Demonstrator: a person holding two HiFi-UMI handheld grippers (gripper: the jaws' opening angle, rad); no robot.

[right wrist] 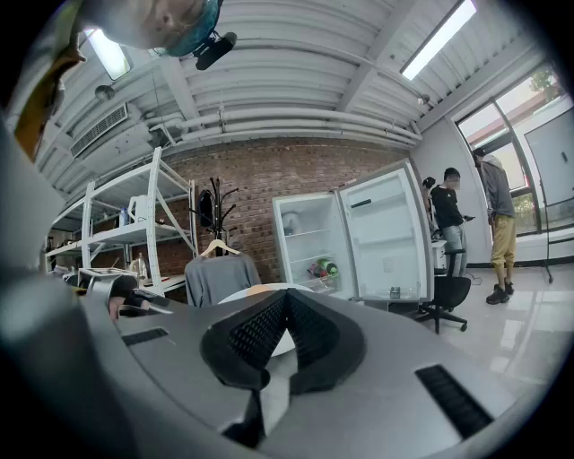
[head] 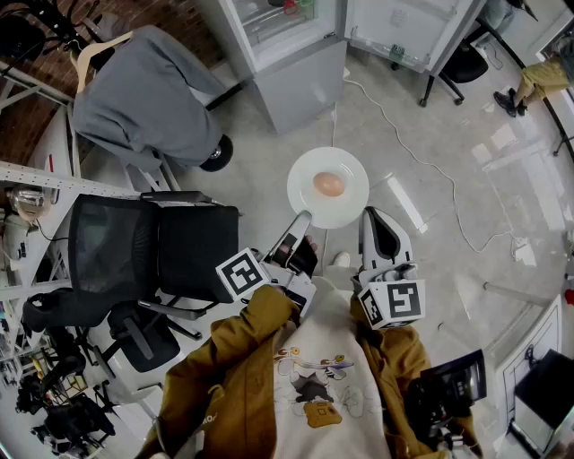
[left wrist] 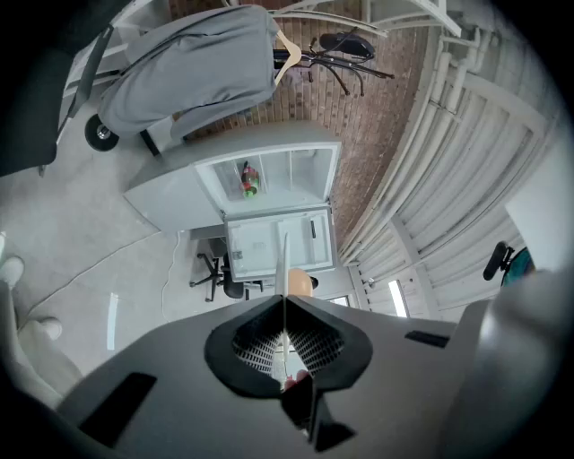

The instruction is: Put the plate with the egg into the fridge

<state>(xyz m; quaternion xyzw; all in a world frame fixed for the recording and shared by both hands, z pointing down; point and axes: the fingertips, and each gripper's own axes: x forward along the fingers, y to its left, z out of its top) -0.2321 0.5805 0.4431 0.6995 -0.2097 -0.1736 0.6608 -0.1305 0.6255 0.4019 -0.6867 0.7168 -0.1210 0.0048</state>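
A white plate (head: 350, 199) carrying a brown egg (head: 329, 185) is held out above the floor, in front of the open fridge (head: 296, 54). My left gripper (head: 302, 218) is shut on the plate's near-left rim. In the left gripper view the plate (left wrist: 285, 260) shows edge-on between the shut jaws of the left gripper (left wrist: 285, 300), with the egg (left wrist: 301, 283) just beyond. My right gripper (head: 369, 213) sits at the plate's near-right rim. In the right gripper view the right gripper (right wrist: 285, 296) has its jaws closed tip to tip, and the plate (right wrist: 242, 294) lies behind them. The fridge (right wrist: 332, 242) shows lit shelves.
A black office chair (head: 152, 251) stands close on the left. A grey garment on a hanger (head: 143, 90) hangs beside the fridge. A white cable (head: 404, 134) runs across the floor, and the fridge door (head: 404, 27) swings right. Two persons (right wrist: 448, 215) stand far right near a black chair (right wrist: 444, 296).
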